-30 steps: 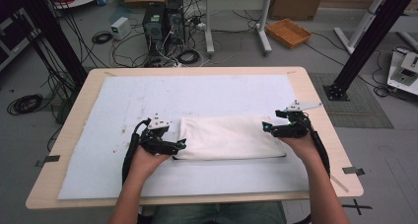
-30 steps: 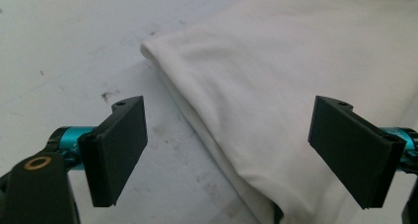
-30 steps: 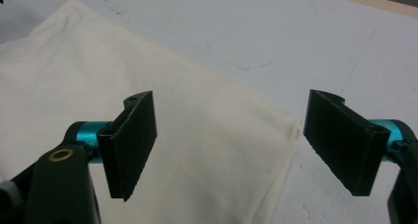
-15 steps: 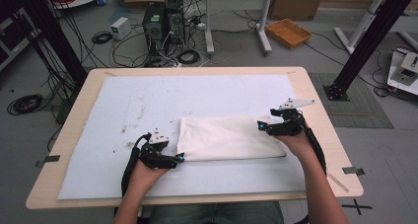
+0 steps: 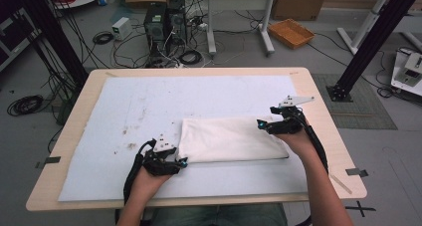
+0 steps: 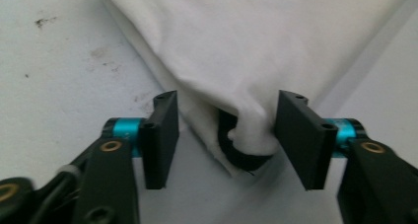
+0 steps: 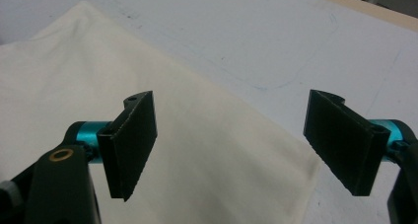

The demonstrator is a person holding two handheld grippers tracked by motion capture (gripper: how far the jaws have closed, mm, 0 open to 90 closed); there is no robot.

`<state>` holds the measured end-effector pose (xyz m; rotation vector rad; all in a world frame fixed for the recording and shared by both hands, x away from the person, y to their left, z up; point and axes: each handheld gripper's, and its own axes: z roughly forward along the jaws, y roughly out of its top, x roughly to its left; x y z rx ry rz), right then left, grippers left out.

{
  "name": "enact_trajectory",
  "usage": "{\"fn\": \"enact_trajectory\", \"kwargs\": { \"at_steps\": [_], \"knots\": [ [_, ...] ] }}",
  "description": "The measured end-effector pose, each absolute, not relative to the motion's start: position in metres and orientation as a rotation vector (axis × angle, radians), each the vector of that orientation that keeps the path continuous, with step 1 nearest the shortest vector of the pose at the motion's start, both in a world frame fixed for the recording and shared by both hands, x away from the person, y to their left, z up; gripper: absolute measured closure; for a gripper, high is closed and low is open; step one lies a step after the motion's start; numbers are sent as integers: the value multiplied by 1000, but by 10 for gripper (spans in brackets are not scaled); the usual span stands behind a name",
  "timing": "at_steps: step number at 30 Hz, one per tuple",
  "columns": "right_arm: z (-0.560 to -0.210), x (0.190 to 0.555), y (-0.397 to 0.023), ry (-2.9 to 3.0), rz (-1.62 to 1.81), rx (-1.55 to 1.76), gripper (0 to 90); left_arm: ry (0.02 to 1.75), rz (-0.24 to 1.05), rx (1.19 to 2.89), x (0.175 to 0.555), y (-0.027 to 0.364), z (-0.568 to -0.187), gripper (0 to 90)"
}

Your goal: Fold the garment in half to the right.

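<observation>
A folded white cloth [image 5: 229,139] lies on the pale mat [image 5: 149,101], lengthwise across the table. My left gripper [image 5: 180,161] is at the cloth's near left corner. In the left gripper view the bunched cloth corner [image 6: 251,135] sits between the jaws of the left gripper [image 6: 226,135]. It leans on one pad [image 6: 300,135], while a gap remains at the other. These jaws have just been closing. My right gripper [image 5: 263,125] hovers at the cloth's right end, and in its own view the right gripper [image 7: 231,145] stands wide open above the cloth [image 7: 197,135], holding nothing.
The mat covers most of a wooden table [image 5: 328,116] and has dark smudges [image 5: 132,146] left of the cloth. Beyond the table stand computer towers [image 5: 161,24], loose cables, an orange basket [image 5: 291,33] and black frame posts [image 5: 370,39].
My left gripper has slid toward the near edge to the cloth's near left corner, and its jaws have narrowed around that corner. The right gripper has stayed in place.
</observation>
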<state>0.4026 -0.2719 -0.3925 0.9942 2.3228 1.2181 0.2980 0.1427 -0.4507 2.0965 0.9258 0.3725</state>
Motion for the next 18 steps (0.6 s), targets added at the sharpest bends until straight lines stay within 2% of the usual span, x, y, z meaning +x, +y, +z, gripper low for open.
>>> {"fn": "enact_trajectory", "kwargs": {
  "at_steps": [1, 3, 8, 11, 18],
  "knots": [
    [-391, 403, -270, 2324, 1220, 991, 208, 899, 370, 2103, 296, 141, -451, 540],
    [-390, 406, -265, 2333, 1214, 983, 208, 873, 382, 2111, 294, 139, -451, 624],
    [-387, 413, -254, 2354, 1209, 968, 208, 889, 355, 2093, 297, 141, -452, 667],
    [-385, 426, -238, 2400, 1211, 949, 208, 890, 349, 2086, 299, 140, -451, 752],
    [-380, 444, -202, 2501, 1187, 852, 208, 867, 357, 2075, 298, 138, -451, 812]
  ]
}}
